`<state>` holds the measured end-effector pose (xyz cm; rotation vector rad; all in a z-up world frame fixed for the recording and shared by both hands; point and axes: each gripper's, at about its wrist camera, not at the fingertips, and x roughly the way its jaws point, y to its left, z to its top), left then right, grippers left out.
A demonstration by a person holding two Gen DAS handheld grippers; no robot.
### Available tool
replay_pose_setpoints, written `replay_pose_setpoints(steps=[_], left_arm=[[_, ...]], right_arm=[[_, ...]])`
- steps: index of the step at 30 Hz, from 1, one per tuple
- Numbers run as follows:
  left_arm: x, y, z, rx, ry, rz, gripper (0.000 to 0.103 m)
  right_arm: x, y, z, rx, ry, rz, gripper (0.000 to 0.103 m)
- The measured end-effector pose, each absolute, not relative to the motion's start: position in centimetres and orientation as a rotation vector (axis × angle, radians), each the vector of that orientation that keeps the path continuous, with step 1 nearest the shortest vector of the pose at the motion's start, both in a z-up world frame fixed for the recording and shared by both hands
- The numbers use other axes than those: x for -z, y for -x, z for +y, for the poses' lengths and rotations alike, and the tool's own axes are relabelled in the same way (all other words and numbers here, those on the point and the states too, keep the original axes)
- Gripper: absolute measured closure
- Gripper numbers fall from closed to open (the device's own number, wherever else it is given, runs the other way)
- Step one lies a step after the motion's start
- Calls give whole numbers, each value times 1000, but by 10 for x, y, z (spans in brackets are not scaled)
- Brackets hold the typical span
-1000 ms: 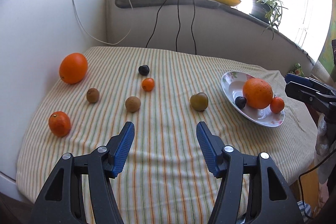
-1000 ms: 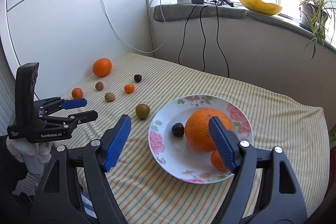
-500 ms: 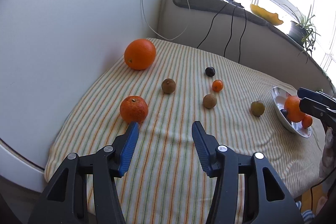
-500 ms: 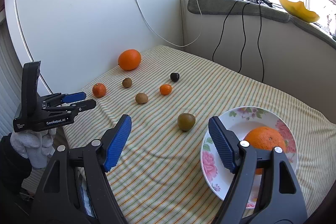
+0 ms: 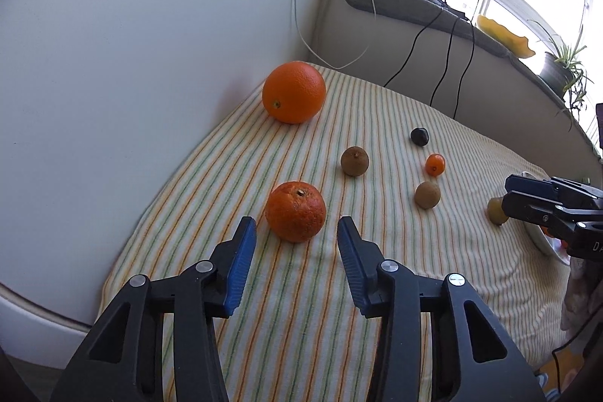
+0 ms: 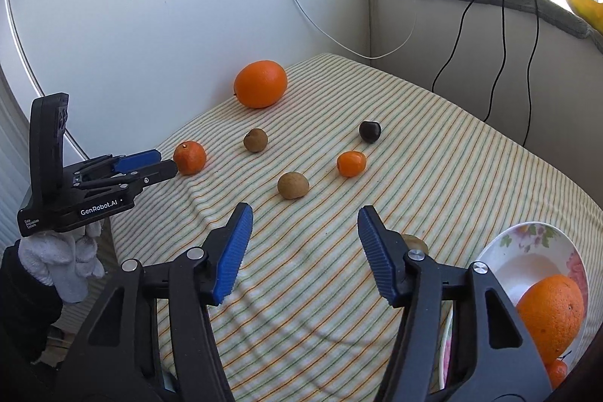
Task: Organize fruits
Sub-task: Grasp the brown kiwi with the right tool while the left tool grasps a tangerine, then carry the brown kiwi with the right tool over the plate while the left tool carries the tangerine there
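A reddish tangerine point(image 5: 295, 211) lies on the striped cloth point(image 5: 301, 326) just ahead of my left gripper point(image 5: 296, 225). Its jaws are closing, the blue pads point(image 5: 241, 259) stand either side of the fruit's near edge, and neither presses on it. My right gripper point(image 6: 305, 213) hovers over bare cloth with its jaws closing on nothing. A brown fruit point(image 6: 293, 185) lies just beyond its tips. A greenish fruit point(image 6: 416, 242) peeks out behind its right finger. The flowered plate point(image 6: 527, 251) at lower right holds a big orange point(image 6: 552, 311).
Loose on the cloth are a large orange point(image 5: 294, 92), another brown fruit point(image 5: 354, 161), a dark plum point(image 5: 419, 136) and a small orange point(image 5: 435, 164). A white wall runs along the left. Cables hang from the sill at the back. A gloved hand point(image 6: 60, 259) holds the left gripper.
Both grippers have swung left across the table. The left came up to the tangerine, and the right left the plate for the loose fruit. Both pairs of jaws have narrowed.
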<state>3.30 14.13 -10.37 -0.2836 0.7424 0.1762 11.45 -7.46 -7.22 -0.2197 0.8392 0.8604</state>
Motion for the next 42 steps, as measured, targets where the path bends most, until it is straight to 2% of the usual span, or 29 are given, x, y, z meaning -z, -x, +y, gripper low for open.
replay_pose_setpoints(steps=[17,30,35,42], left_arm=[[115,-49,148,-144,299,769,64],[119,-54,149,-128,295,782,66],[119,-54,150,-126,303,780,66],[117,-52,150,-123,307,774,66]], right_arm=[[111,-151,-21,-858,276,953,60],[125,-162,-4,-856,308,981,65],[127,-163,1,-863,313,981,73],[126,-161,1,-858,321,971,73]])
